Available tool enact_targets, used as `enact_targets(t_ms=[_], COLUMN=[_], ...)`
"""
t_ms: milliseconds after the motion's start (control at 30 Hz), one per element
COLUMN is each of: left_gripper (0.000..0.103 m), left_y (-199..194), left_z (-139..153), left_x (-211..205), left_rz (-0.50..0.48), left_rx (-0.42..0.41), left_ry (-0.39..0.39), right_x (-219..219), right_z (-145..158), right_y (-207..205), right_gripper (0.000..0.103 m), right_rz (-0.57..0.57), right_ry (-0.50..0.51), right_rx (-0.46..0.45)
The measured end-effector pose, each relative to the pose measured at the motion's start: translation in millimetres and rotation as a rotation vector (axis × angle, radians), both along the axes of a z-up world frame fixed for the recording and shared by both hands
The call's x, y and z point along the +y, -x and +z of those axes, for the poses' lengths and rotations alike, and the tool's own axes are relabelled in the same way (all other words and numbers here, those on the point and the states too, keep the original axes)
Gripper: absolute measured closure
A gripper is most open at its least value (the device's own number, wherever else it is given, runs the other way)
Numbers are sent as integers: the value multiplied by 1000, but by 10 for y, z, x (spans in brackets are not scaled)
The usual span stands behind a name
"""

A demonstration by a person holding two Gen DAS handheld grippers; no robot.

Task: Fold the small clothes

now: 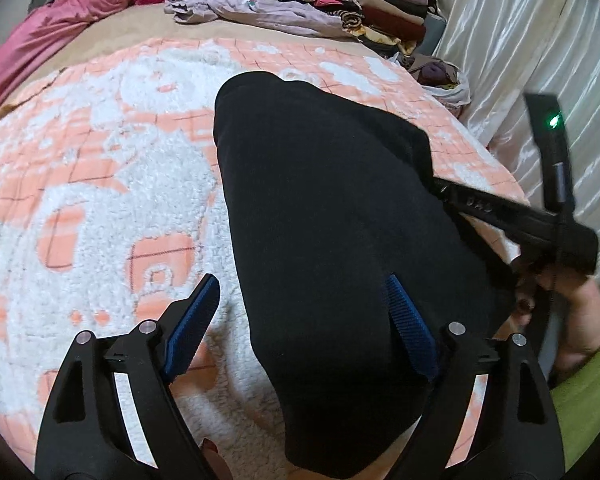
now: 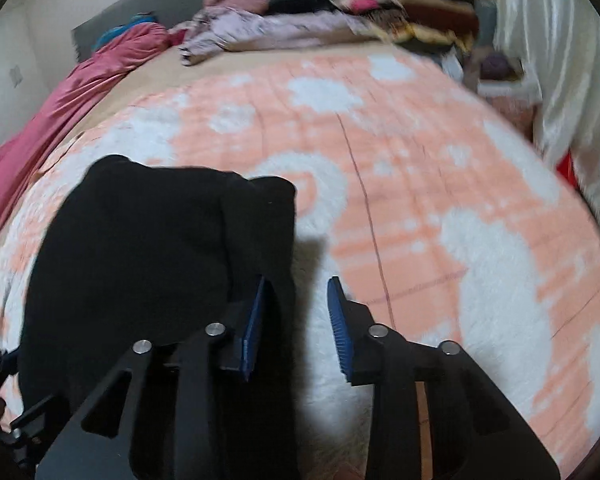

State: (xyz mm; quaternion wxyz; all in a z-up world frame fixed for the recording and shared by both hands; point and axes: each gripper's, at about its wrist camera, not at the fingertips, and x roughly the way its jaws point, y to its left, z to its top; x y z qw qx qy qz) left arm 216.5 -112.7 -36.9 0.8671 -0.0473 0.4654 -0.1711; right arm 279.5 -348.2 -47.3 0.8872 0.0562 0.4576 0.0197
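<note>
1. Left claw [image 1: 300, 312] released, jaws wide. Blue pads [image 1: 192, 328] straddle the near part of the black garment [image 1: 332, 208]: left pad over the blanket, right pad over the black cloth. No squeeze seen.
2. Right claw [image 2: 296, 320] partly spread, not clenched. The garment's [image 2: 140, 248] right edge fold lies at its left pad [image 2: 254, 328], right pad over white fleece. Can't tell whether the pad touches the cloth; no grip visible.
3. Black garment lies flat on the blanket [image 1: 100, 168], a long dark shape running from the bed's near edge toward the middle, far end rounded. In the right wrist view it sits in the near-left part.
4. Blanket is peach and white fleece and covers most of the bed. Open room: wide bare blanket left of the garment in the left view, wide bare blanket right of and beyond it in the right view.
5. Far edge of the bed: loose lilac garment [image 1: 244, 8], stack of folded clothes [image 1: 372, 4] at the far-right corner, pink fabric [image 1: 52, 28] along the far-left side.
6. Right edge: shiny white curtain [image 1: 532, 40] close to the bed.
7. Pose: both claws tilt down onto the bed. In the left view the right hand [image 1: 580, 312] grips its tool's handle at the garment's right edge, green sleeve [image 1: 584, 392] below it. Right view is blurred.
</note>
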Motion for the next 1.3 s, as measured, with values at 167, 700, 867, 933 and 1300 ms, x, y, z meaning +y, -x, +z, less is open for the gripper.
enact_targets(t_ms=[167,700,867,933,1300], left_gripper=[25,25,19,15,10], left_y=[51,143,205,240,568], left_z=[23,186,276,323,604], left_x=[-11,-24,-20,-17,18], left_rz=[7,6,7,5,7], left_rx=[-4,-24,-42,-53,-123], left_ry=[-3,-18,-20,-23,-34], right_x=[-105,-167,-195,-209,-175], right_z=[-14,559,674,723,1139], right_y=[37,688,931,1018,1692], right_gripper=[57,9,5,5,5], right_rz=[-32,21,44,56,98], right_ry=[-32,-218,-247,-262,-237], right_rx=[-17,-192,-237,-253,-345])
